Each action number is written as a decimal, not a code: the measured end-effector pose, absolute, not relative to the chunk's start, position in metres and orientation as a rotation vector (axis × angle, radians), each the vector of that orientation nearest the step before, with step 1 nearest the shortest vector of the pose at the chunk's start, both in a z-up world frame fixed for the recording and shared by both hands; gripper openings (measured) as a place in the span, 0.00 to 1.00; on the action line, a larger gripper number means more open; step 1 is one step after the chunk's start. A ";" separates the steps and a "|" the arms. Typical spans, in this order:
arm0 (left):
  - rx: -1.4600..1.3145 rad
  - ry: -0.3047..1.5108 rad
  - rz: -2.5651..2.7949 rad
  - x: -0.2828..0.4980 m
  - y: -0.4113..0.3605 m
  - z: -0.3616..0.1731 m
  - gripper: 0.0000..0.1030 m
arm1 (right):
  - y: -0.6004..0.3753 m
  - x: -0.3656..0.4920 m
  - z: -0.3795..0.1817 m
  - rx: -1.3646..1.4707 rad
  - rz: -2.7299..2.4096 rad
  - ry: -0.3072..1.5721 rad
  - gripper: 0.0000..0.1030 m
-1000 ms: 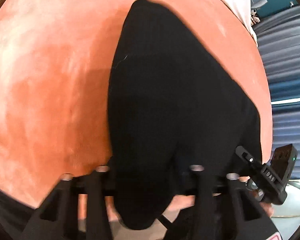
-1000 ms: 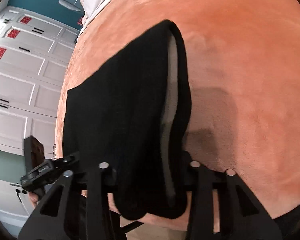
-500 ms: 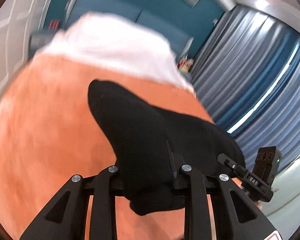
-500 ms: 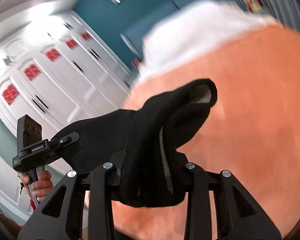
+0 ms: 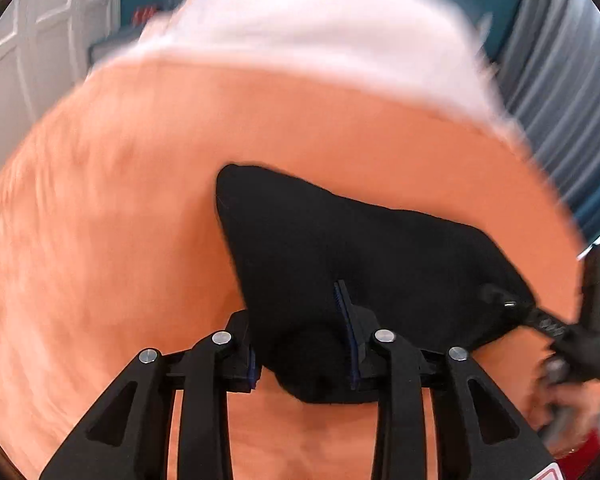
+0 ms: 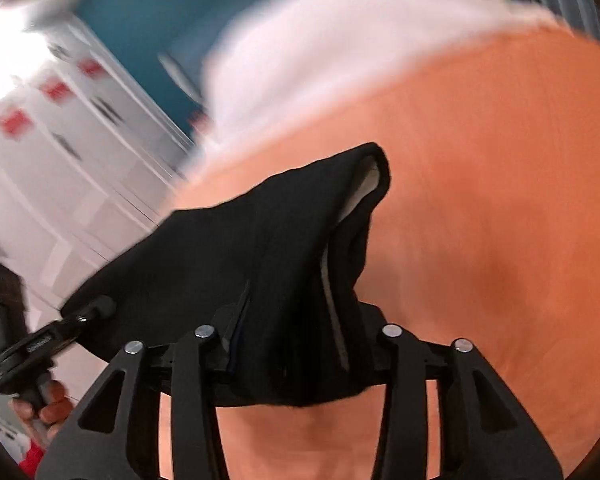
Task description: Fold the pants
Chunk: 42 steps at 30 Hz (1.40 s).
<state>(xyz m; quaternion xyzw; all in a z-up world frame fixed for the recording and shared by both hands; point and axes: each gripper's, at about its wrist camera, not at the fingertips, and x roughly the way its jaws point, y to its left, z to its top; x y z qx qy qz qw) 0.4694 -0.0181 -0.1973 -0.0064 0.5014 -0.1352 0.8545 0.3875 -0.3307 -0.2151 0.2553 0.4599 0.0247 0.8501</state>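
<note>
1. Between the fingers of the left gripper (image 5: 304, 356) a bunched corner of the black pants (image 5: 340, 248) is seen. Its jaws are opening, and a gap shows on the left side, so the cloth is judged to be slipping free, not pinched.
2. The right gripper (image 6: 300, 344) is likewise opening, with a thick folded bundle of the pants (image 6: 260, 248) between its fingers. Whether the pads still press on it cannot be told.
3. Ahead of both grippers the pants are draped over the orange bedspread (image 5: 120, 240), stretched from one gripper to the other.
4. The fabric is judged soft, limp and light — it sags and bunches, with a pale lining shown at the fold. It is best taken at doubled edges or corners, where several layers give the pads something to bite.
5. Counted — one pair of pants, two grippers, one orange bedspread, and beyond it one white pillow or sheet (image 5: 300, 40), blurred.
</note>
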 end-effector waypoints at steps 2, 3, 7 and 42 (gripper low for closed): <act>0.018 0.997 -0.235 0.448 -0.013 -0.220 0.61 | -0.335 0.368 -0.239 0.574 0.078 0.873 0.63; 0.030 0.930 -0.193 0.432 -0.007 -0.215 0.68 | -0.334 0.359 -0.232 0.552 0.051 0.865 0.72; 0.171 0.899 -0.108 0.381 -0.011 -0.173 0.75 | -0.325 0.317 -0.177 0.374 -0.126 0.870 0.85; 0.118 0.938 -0.106 0.094 -0.017 -0.021 0.89 | -0.202 0.035 0.012 0.201 -0.181 0.674 0.90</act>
